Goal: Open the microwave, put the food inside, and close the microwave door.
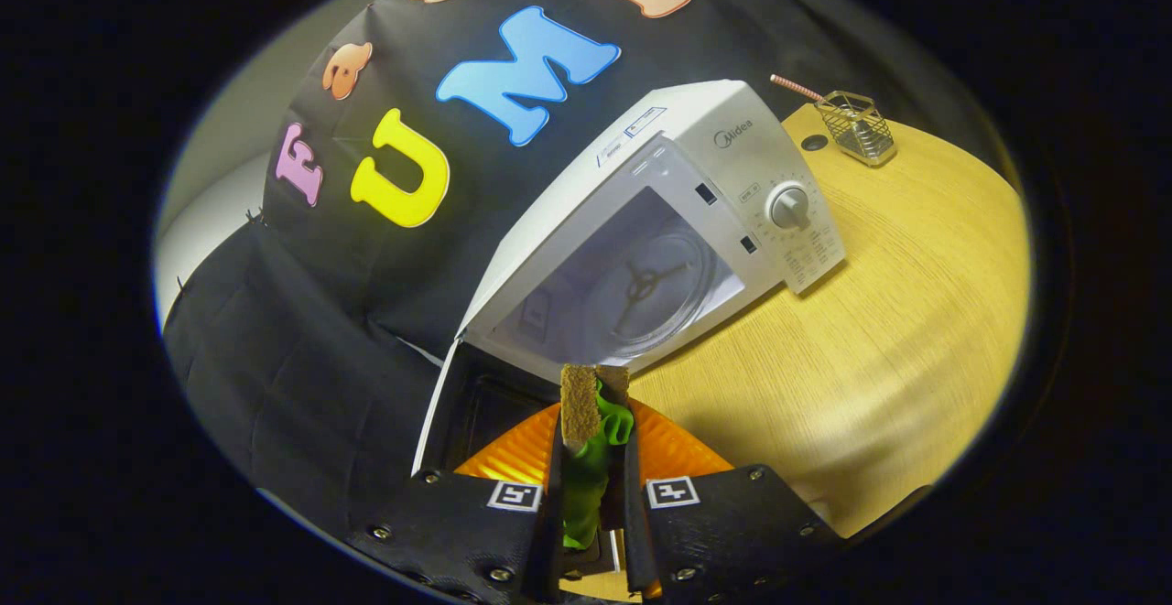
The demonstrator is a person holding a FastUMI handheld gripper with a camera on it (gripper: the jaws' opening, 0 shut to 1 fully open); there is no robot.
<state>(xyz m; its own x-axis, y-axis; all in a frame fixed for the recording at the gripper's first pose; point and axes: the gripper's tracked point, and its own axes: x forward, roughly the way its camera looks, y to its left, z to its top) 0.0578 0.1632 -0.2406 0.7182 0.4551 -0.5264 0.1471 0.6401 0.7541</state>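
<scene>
The gripper [593, 459] is clenched on one toy sandwich [591, 431], a brown bread slice with green lettuce hanging from it, both black fingers [555, 477] pressing its sides. The food stands upright between the fingertips, its top edge poking just past them. Two square black-and-white markers sit on the finger mounts, one per side.

Directly under the fingers lies one orange ribbed plate [513, 459], largely hidden by the gripper and the sandwich. Just beyond the fingertips stands one white microwave [678, 184] on the wooden table [879, 330]. Its door [458, 404] is swung wide open to the left of the plate, the dark window facing up, and the bright cavity lies exposed. Inside it rests one clear glass turntable [650, 289], bare, with the roller ring visible through it. One round dial [789, 206] sits on the control panel to the right of the cavity.

Well beyond the microwave, near the table's far edge, stands one wire-mesh holder [856, 126] with a single striped straw [795, 87] leaning out of it, and one small dark hole [814, 142] in the tabletop just beside it.
</scene>
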